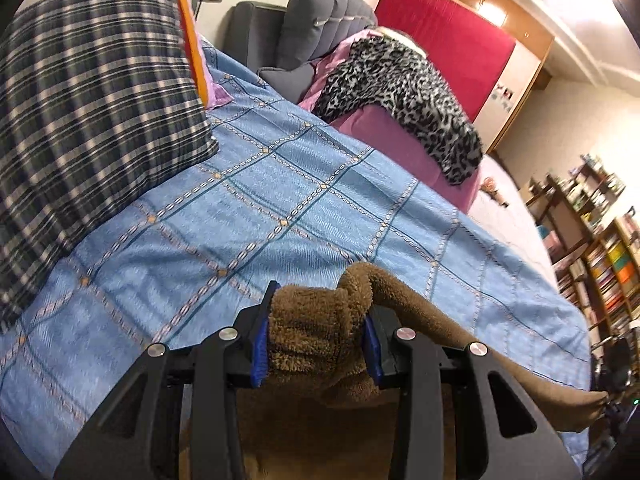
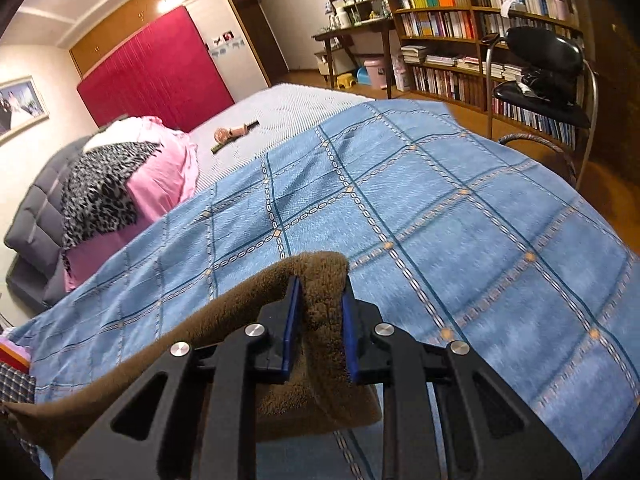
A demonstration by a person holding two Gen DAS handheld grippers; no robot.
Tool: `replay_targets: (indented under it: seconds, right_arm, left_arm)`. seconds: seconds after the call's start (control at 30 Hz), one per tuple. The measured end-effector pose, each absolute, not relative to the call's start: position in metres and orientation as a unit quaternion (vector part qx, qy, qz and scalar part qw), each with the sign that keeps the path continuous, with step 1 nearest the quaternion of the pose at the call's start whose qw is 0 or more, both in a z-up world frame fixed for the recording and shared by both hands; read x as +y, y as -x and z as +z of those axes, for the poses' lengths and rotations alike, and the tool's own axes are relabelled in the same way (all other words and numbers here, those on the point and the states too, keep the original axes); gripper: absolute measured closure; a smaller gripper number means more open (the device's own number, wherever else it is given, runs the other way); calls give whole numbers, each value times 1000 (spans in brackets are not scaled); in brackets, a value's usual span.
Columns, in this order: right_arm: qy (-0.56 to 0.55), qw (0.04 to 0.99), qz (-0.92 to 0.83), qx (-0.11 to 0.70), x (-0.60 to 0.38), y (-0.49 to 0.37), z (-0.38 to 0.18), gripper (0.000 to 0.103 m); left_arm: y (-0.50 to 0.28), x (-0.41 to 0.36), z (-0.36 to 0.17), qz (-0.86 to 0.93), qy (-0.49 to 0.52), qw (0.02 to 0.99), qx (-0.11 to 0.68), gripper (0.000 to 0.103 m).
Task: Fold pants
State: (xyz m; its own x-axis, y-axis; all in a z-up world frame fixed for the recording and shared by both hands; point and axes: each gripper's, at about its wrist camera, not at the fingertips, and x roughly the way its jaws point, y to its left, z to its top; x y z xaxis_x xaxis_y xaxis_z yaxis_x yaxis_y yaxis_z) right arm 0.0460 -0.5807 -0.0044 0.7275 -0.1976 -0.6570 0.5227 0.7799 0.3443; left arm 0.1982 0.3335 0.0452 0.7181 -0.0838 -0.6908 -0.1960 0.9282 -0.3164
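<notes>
Two grippers each clamp a fold of the brown fleece pants [image 1: 316, 344], lifted above the blue checked bedspread [image 1: 280, 200] at its near edge. The left gripper [image 1: 316, 350] pinches a thick bunch of the fabric, so its jaws stand fairly wide; the right gripper [image 2: 318, 330] squeezes a thinner fold, so its jaws sit nearly closed. Between the two grips the cloth hangs in a slack band, probably so the pants can be stretched flat and laid out on the bare middle of the bedspread. A plaid pillow [image 1: 88, 120] lies at the far left corner, clear of that space.
</notes>
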Motion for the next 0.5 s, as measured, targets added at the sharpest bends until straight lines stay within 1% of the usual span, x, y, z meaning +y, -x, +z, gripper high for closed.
replay_targets:
  seconds: [0.23,0.33,0.5]
  right_arm:
    - [-278,893,-199,292,-559,52,-10,84]
    - [-266,898,-206,284,-545,91,-13,84]
    - [-241,905,-209,280,-521,143,-26,84]
  left_arm:
    - [-117,352,40,15,206,911,356,66]
    - [-81,361,35,14,214,914,345,66]
    - [-41,375,6,17,232,908,349,66]
